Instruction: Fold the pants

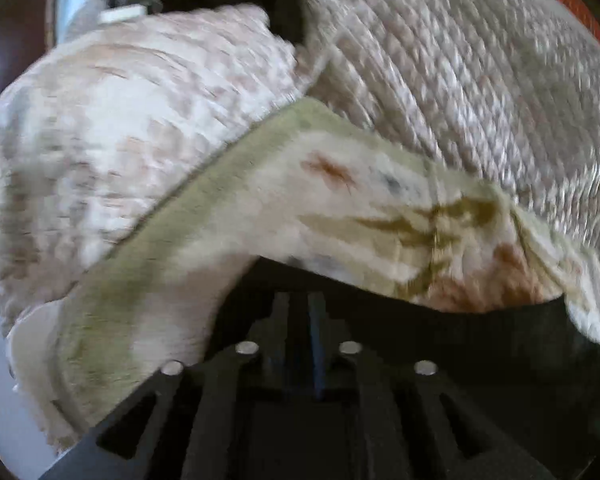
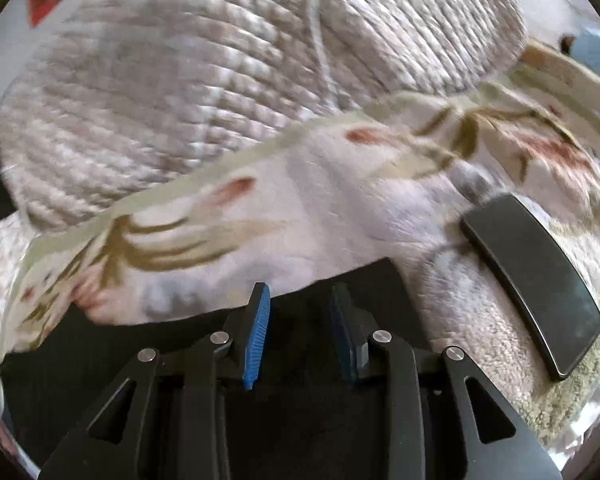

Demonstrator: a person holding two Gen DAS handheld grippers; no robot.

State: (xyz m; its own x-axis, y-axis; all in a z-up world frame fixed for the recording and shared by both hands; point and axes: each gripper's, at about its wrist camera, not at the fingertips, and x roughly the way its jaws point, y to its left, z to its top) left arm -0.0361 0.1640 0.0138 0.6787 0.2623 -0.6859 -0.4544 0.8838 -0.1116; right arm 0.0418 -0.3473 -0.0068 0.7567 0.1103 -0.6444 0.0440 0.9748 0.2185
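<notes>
Black pants (image 2: 292, 432) lie at the near edge of the cream floral blanket (image 2: 308, 200), under both tools: the left gripper (image 1: 306, 344) stands barely parted, the right gripper (image 2: 300, 336) spread, neither pinching cloth.

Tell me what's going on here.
A person holds a hand-held gripper in each hand over dark pants that lie against a floral blanket. The right hand-held gripper hangs over the pants with its jaws apart and nothing pinched. The left hand-held gripper is at the pants' edge with its fingers close together; blur hides whether it grips. A phone lies on the blanket, and a quilt lies beyond.
</notes>
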